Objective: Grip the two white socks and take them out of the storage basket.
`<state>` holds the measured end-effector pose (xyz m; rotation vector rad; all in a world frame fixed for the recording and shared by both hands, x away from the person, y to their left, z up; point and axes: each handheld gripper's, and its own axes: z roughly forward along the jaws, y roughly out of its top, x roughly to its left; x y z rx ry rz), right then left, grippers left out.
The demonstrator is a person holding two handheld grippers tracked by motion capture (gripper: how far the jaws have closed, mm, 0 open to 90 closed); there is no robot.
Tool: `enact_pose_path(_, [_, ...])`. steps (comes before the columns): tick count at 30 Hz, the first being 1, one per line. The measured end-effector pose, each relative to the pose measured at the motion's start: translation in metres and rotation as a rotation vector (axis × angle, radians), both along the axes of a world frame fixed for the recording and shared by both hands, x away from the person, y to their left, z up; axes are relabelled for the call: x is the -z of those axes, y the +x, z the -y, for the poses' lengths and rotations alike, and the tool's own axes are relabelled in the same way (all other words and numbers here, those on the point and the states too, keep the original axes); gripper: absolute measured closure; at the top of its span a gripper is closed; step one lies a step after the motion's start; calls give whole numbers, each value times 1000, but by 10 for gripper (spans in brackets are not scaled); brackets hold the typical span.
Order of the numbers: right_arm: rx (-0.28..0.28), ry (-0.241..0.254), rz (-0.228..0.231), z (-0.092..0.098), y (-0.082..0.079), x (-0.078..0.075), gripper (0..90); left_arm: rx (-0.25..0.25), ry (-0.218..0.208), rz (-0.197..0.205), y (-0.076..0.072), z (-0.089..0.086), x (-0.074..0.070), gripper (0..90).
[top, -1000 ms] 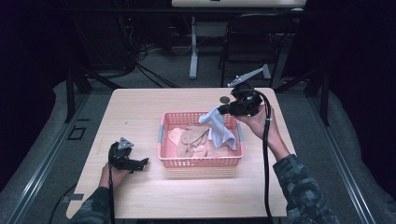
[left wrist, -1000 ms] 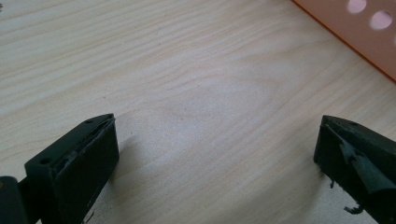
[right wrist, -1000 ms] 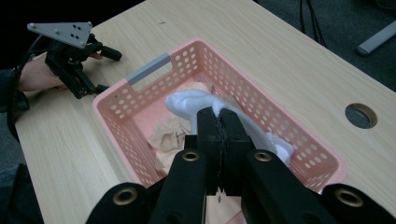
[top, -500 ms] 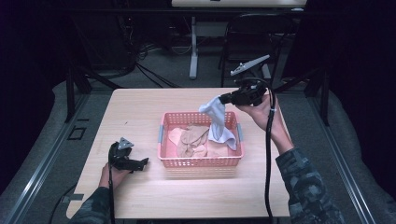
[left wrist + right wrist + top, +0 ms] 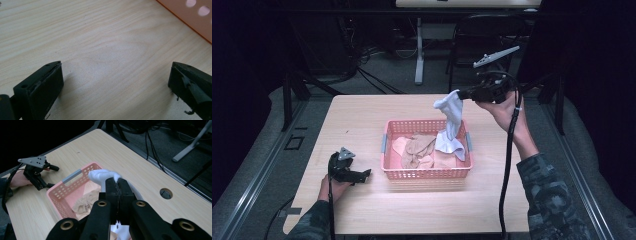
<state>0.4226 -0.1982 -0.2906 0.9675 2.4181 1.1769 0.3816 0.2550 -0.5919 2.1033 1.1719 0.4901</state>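
Moved since a second ago: right gripper (image 5: 466, 94) has gone up and a bit toward the far edge of the tabletop, and the white cloth (image 5: 449, 111) came up with it, so more of it hangs free of the basket than before
Left side since then: left gripper (image 5: 362, 175) hasn't budged, same spot near the front left of the tabletop
Right fingers: clamped tight together on a bunched end of the white cloth, in the right gripper view the two black pads (image 5: 111, 187) meet with the white fabric poking out just past them
Left fingers: wide open with nothing between them, in the left gripper view you just see bare wood grain between the two pads (image 5: 42, 87)
White cloth: top end pinched in the air above the basket's far right corner, the rest drapes straight down and the bottom end lies inside the basket at its right side
Pink basket (image 5: 427, 174): sits around the middle of the tabletop, grey handles on its short sides, left gripper's tips are just beside its front left corner
Other stuff in the basket: tan and peach cloths (image 5: 418, 150) piled in the left and middle part, touching the white one's lower end
Tabletop (image 5: 362, 115): light wood, with a round cable hole (image 5: 166, 193) near the far right corner
Right hand (image 5: 504, 107): wraps the gripper body from underneath, cable trails down along the camo sleeve toward the front edge
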Motion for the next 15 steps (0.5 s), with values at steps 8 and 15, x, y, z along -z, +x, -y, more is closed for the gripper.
enact_pose_path(8, [52,2,9,25,-5,-8,890,0,0,0,0,0,0,0])
enact_pose_path(15, [114,10,21,56,-10,-7,890,0,1,-1,0,0,0,0])
